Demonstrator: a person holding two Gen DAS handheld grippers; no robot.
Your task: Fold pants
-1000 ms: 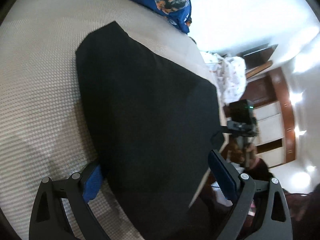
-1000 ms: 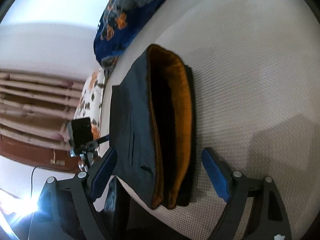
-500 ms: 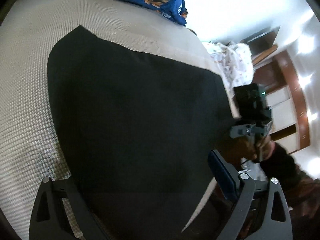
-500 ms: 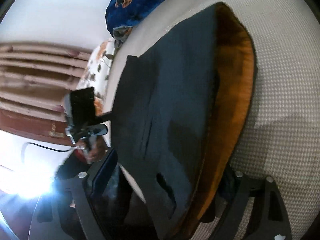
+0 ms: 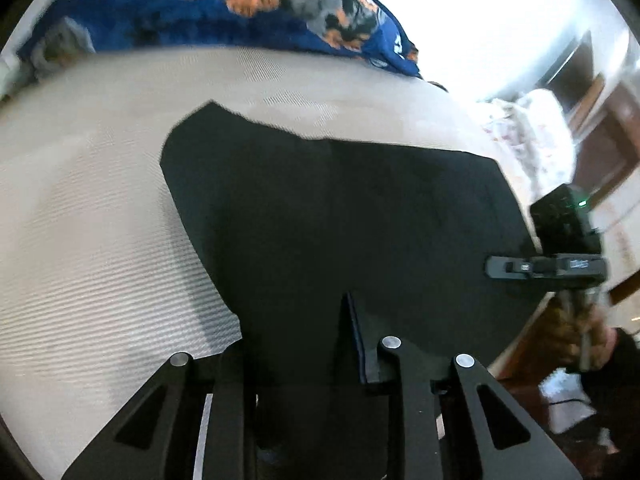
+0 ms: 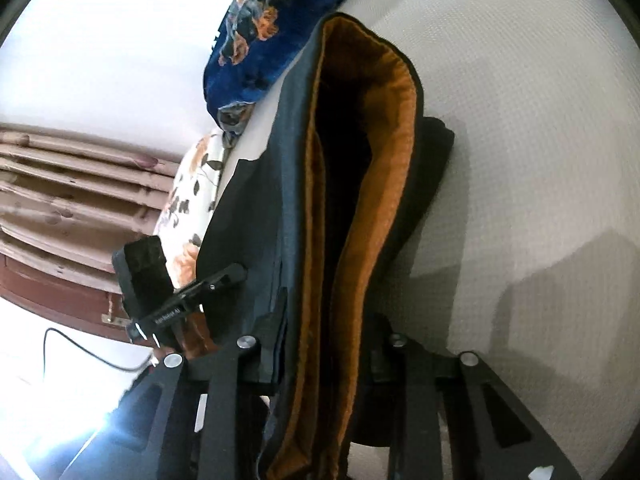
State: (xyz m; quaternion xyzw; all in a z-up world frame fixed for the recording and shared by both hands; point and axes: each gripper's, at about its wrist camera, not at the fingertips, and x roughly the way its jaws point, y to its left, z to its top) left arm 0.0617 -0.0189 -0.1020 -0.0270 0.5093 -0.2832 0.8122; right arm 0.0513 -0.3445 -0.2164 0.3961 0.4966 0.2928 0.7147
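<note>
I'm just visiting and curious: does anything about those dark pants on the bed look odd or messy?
Nothing looks damaged. The pants gape open at the waist, showing an orange lining, with both grippers' jaws clamped on the fabric.

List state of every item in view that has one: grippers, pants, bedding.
left gripper: shut on pants edge
right gripper: shut on pants waist edge
pants: folded, lying on the bed, near edge pinched by both grippers, orange lining showing at the open waist
blue floral blanket: bunched at far side of bed, apart from pants
bed cover: spread flat under the pants
</note>
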